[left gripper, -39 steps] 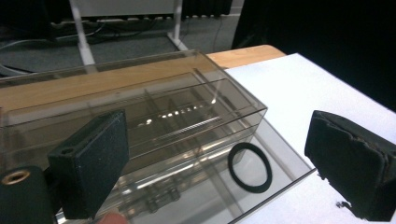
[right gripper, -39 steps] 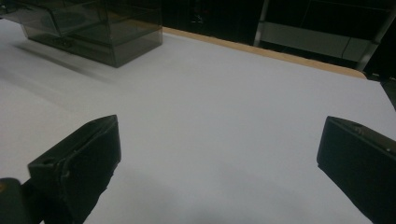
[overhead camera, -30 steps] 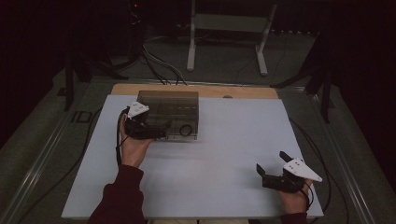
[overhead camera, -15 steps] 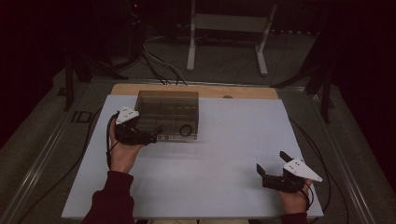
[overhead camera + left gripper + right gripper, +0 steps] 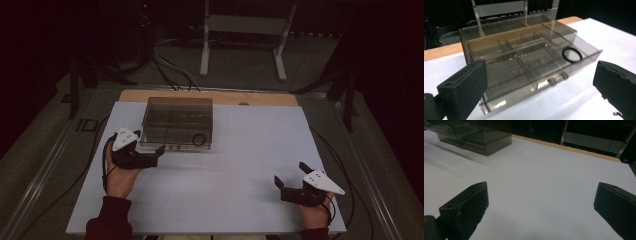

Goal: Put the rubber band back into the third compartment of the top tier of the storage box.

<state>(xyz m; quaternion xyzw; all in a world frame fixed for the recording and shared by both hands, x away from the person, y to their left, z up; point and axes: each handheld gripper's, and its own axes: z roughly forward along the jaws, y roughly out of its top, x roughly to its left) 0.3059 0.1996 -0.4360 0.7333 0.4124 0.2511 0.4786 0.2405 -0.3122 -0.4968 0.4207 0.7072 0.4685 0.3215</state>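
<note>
We hold the left gripper (image 5: 150,156) wide open, empty, before the drawer (image 5: 529,75); the right gripper (image 5: 292,181) rests open, empty.

Smoky, see-through plastic drawer box (image 5: 519,62) looks glossy and smooth, catching glints; the thin black ring (image 5: 572,54) inside looks rubbery and matt. White desk (image 5: 225,200) sheet is matt, its far edge bare wood.

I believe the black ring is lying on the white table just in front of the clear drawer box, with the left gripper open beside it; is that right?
Not quite: the black ring lies inside the clear drawer box, in a compartment of its pulled-out drawer, as the left gripper view shows. The left gripper is indeed open beside the box.
</note>
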